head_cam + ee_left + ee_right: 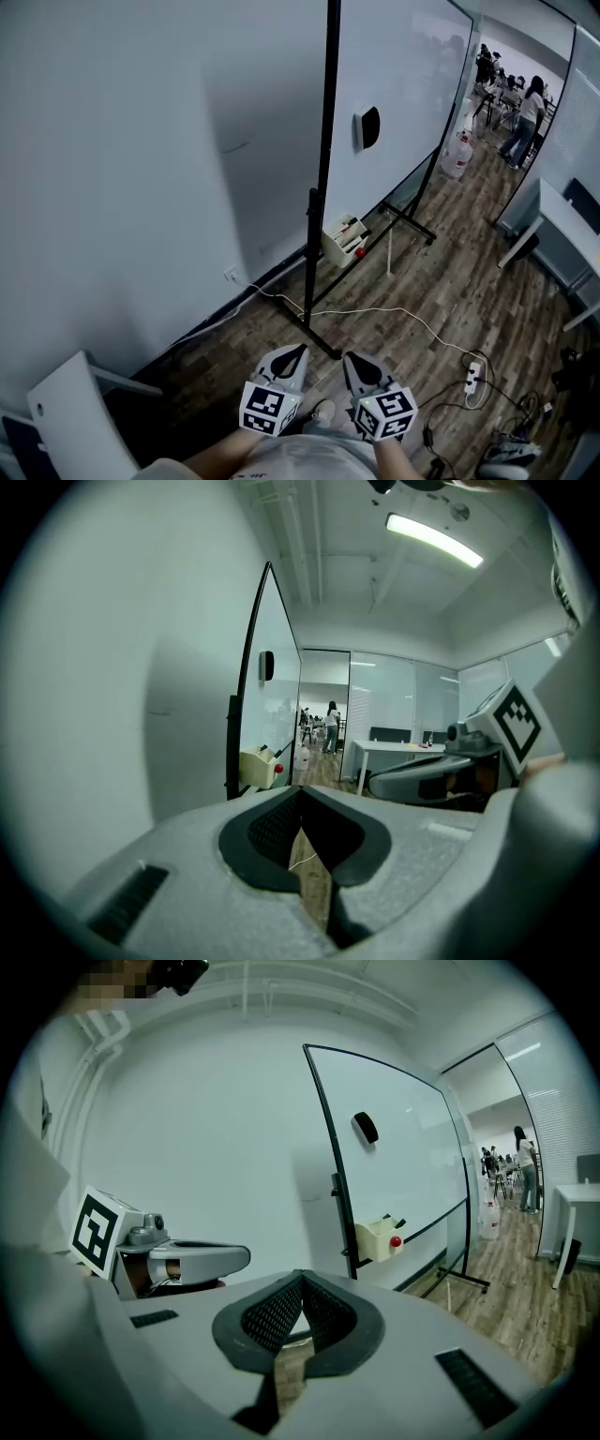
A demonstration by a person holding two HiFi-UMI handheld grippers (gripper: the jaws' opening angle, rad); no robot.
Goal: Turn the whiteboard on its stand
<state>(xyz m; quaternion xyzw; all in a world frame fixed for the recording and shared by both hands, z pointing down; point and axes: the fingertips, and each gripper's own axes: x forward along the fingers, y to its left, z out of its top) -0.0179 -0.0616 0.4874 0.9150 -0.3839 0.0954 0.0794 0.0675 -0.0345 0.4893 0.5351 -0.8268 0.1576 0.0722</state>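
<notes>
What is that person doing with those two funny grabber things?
A person stands facing a whiteboard on its stand, holding the left hand-held gripper and the right hand-held gripper side by side. Both are shut and empty, and neither touches the board; turning it has not begun. A black eraser sticks to the board, and a small box of markers hangs low by its frame.

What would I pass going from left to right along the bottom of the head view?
white chair → left gripper → right gripper → white power strip
</notes>
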